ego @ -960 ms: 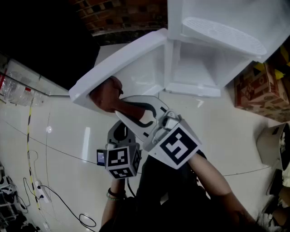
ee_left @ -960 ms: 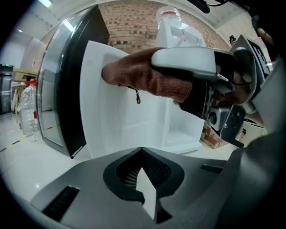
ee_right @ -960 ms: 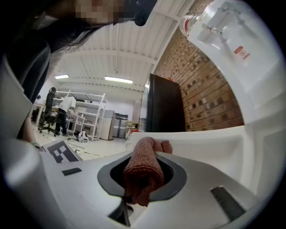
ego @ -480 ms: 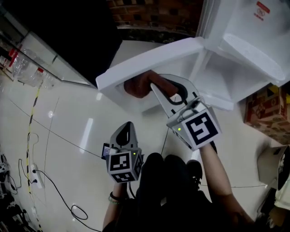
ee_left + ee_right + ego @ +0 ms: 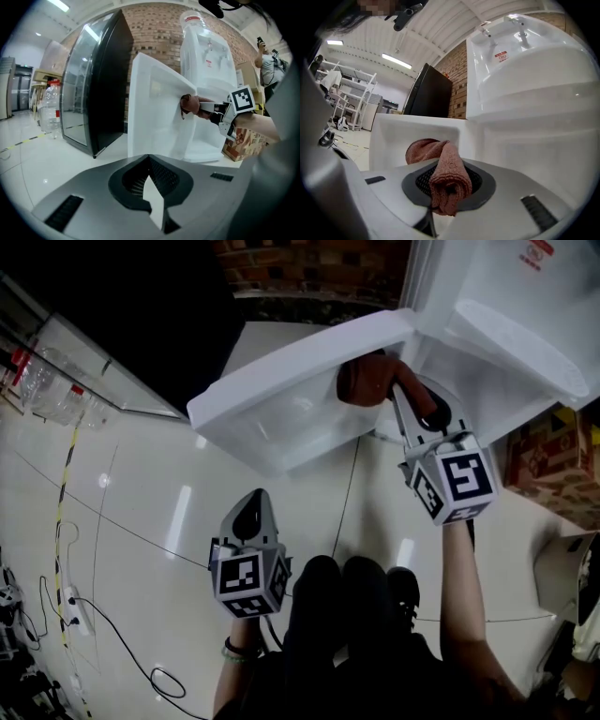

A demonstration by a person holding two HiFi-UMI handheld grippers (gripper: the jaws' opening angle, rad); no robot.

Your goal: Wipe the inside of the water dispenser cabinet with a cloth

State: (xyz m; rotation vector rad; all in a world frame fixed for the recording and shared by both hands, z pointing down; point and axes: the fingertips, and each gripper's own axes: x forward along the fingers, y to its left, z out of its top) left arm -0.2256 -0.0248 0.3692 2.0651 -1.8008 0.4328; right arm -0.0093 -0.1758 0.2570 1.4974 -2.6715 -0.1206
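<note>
The white water dispenser (image 5: 525, 296) stands at the upper right with its cabinet door (image 5: 281, 381) swung open to the left. My right gripper (image 5: 392, 382) is shut on a reddish-brown cloth (image 5: 361, 382), which it holds against the door's inner side near the hinge, at the mouth of the cabinet. In the right gripper view the folded cloth (image 5: 447, 185) bulges out between the jaws, with the door (image 5: 393, 136) behind it. My left gripper (image 5: 251, 501) hangs low over the floor, shut and empty. From the left gripper view I see the cloth (image 5: 187, 104) at the door (image 5: 154, 112).
A black glass-fronted cabinet (image 5: 93, 93) stands left of the dispenser against a brick wall. Cardboard boxes (image 5: 553, 465) sit to the dispenser's right. Water bottles (image 5: 47, 381) and floor cables (image 5: 84, 634) lie at the left. A person (image 5: 269, 65) stands in the far background.
My right gripper has carried the cloth rightward along the door's inner face, from its outer part to the hinge side by the cabinet. The left gripper has stayed low.
</note>
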